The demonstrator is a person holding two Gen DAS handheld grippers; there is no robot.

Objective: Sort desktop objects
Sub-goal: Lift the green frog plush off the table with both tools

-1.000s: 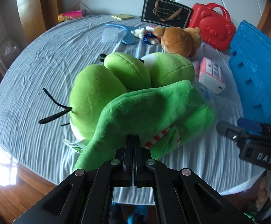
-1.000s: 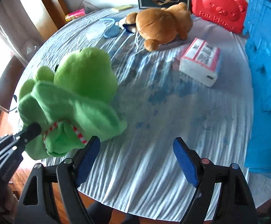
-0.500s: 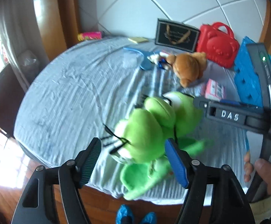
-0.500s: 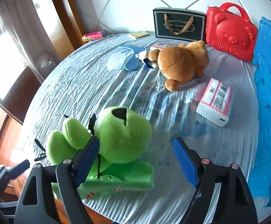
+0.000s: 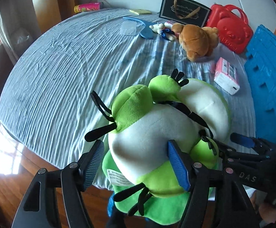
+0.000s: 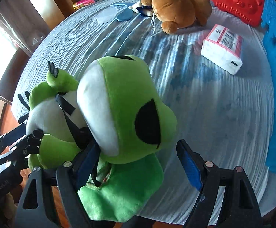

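A green and white frog plush (image 5: 157, 133) lies at the near edge of the round table, belly toward the left wrist camera. My left gripper (image 5: 136, 166) is open, its jaws on either side of the frog's white belly. In the right wrist view the frog's head (image 6: 122, 110) fills the space between the jaws of my right gripper (image 6: 138, 163), which is open wide. A brown bear plush (image 5: 196, 38) lies at the far side; it also shows in the right wrist view (image 6: 177, 9).
A white and pink tissue pack (image 6: 222, 48) lies right of centre. A red bear case (image 5: 231, 30), a black gift bag (image 5: 183, 12) and a blue crate (image 5: 269, 72) stand at the back and right. A blue comb (image 5: 138, 21), a small white toy (image 5: 159, 28) and a pink can (image 5: 88, 7) lie far back.
The left gripper let go of the frog's green cloth and opened. The frog turned belly up, and both open grippers closed in around it.
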